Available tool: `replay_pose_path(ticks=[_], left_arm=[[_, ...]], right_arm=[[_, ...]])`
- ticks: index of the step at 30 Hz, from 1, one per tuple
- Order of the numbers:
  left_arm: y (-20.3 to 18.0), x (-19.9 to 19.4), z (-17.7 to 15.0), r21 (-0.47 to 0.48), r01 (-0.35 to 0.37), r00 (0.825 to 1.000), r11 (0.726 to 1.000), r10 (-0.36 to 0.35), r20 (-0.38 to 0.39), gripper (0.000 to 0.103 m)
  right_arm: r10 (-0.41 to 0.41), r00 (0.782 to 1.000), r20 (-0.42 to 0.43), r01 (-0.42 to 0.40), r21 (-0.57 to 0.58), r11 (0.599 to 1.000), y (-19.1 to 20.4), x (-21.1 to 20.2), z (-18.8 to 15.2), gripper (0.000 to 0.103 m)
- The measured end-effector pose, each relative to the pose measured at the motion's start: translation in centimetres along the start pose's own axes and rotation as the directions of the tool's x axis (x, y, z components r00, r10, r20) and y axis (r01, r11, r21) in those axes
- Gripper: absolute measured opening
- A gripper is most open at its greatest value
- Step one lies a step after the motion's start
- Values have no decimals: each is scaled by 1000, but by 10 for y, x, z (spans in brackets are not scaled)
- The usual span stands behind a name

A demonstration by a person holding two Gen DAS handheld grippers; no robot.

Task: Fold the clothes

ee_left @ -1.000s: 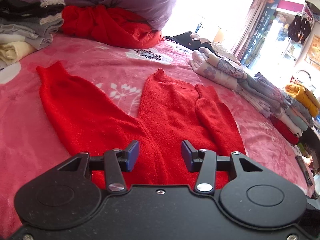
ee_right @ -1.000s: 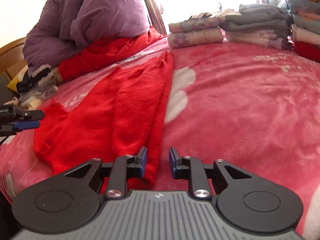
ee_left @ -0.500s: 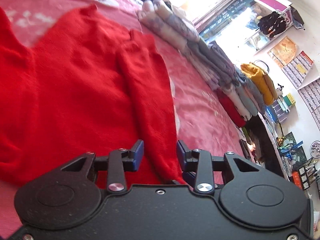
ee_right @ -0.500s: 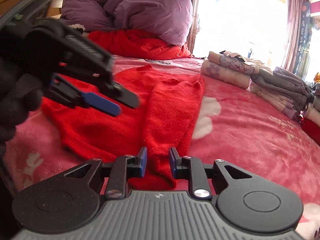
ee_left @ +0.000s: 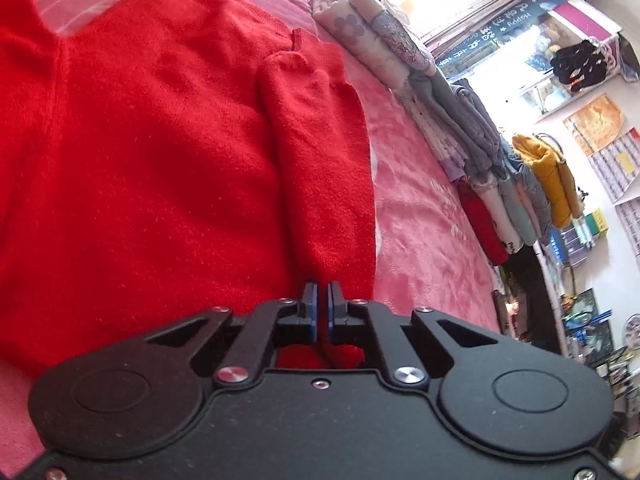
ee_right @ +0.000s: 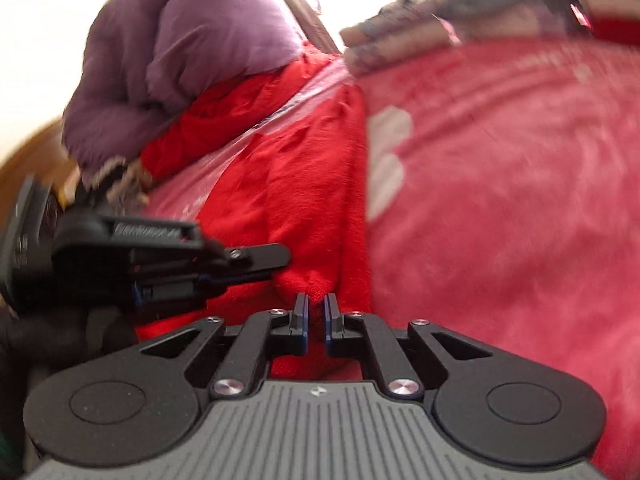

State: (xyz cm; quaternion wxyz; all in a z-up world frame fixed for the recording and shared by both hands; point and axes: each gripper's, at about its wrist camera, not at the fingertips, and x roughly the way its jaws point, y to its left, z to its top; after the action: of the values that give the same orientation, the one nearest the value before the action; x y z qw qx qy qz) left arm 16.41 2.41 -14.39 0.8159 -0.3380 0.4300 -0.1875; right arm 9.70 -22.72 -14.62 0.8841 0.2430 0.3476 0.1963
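Observation:
A red knit sweater (ee_left: 160, 140) lies flat on the pink bedspread (ee_left: 420, 232), with one sleeve (ee_left: 320, 140) folded back along its right side. My left gripper (ee_left: 322, 286) is shut on the near end of that sleeve side, and red knit shows between its pads. In the blurred right wrist view, the sweater (ee_right: 304, 184) runs away from me. My right gripper (ee_right: 316, 300) is shut on its near edge. The left gripper (ee_right: 260, 268) is at the left of that view, low over the same near edge.
A row of folded clothes (ee_left: 460, 128) lines the bed's right edge, with shelves and clutter beyond it. At the head of the bed are a purple duvet (ee_right: 180, 52), a crumpled red garment (ee_right: 224, 120) and more folded clothes (ee_right: 420, 36).
The left gripper came down and to the right onto the folded sleeve's near end, and its jaws shut on it. The right gripper's jaws shut on the sweater's near edge, and its view rolled.

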Motion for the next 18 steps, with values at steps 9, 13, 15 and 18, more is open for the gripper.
replay_pose_path(ticks=[9,13,15,18], left_arm=[[1,0,1,0,-1,1000,1000,1,2,2],[2,-1,2,-5,7,1000,1000,-7,1,2],[2,-2,2,-6,11,1000,1000,-11,1,2],[2,-1,1,-2,4,1000,1000,-4,1,2]], right_arm=[[61,998,7,-60,297,953,-38,-10,-6,2],[105,993,54,-115,221,969,-26,-13,1,5],[136,989,57,-145,180,973,-17,-11,3,13],[128,991,37,-132,141,981,-8,2,6,29]])
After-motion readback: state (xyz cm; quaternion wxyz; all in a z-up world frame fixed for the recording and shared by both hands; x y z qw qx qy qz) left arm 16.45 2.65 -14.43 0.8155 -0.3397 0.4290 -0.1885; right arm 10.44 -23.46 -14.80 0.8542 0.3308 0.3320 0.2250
